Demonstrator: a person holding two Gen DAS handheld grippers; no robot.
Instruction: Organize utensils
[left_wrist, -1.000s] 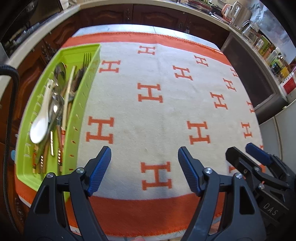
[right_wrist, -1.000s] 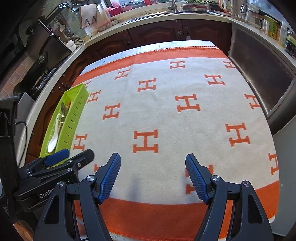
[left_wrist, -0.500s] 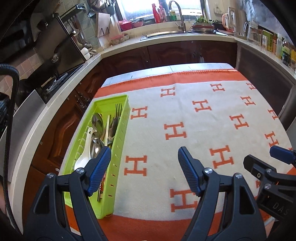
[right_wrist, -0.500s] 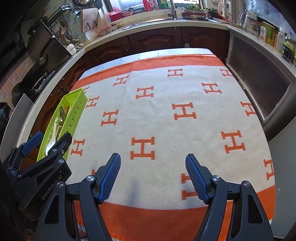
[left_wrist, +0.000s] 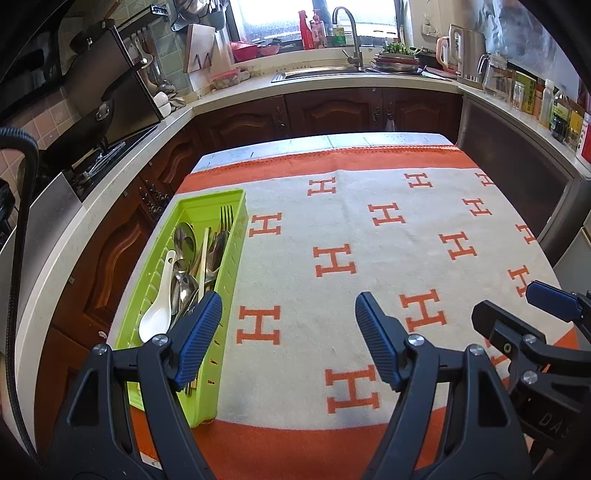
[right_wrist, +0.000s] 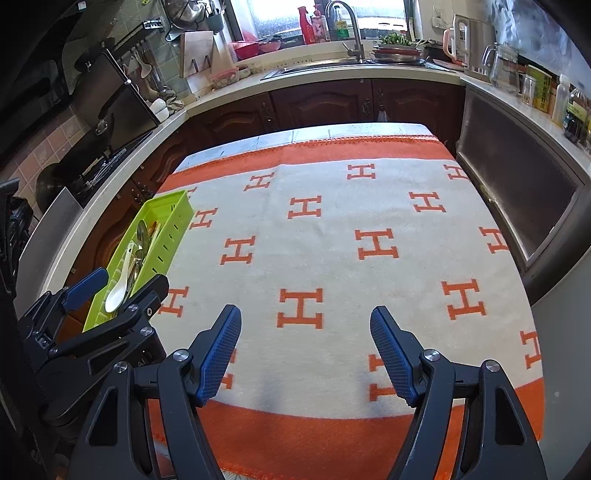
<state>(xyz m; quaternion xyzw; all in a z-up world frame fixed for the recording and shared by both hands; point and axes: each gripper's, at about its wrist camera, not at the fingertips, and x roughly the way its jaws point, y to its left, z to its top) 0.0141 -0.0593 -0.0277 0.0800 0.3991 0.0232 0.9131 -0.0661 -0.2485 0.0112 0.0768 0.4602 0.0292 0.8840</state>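
Observation:
A lime green cutlery tray (left_wrist: 236, 206) (right_wrist: 173, 218) lies along the left edge of the table. It holds a white ceramic spoon (left_wrist: 159, 314) (right_wrist: 118, 288), metal spoons (left_wrist: 184, 236), a fork (left_wrist: 226, 218) and chopsticks (left_wrist: 203, 258). My left gripper (left_wrist: 288, 317) hangs open above the cloth just right of the tray, with nothing between its blue pads. Open too and holding nothing, my right gripper (right_wrist: 306, 332) sits over the near middle of the cloth. Each gripper shows at the edge of the other's view.
A cream cloth with orange H marks and orange borders (left_wrist: 369, 258) (right_wrist: 332, 240) covers the table. Dark wooden cabinets, a counter with a sink and tap (left_wrist: 347, 40), a stove at left and jars and kettles at right ring the table.
Both grippers have risen and tilted up, so the counter and window have come into view. The left view has swung off the tray toward the table's middle. Jaws unchanged.

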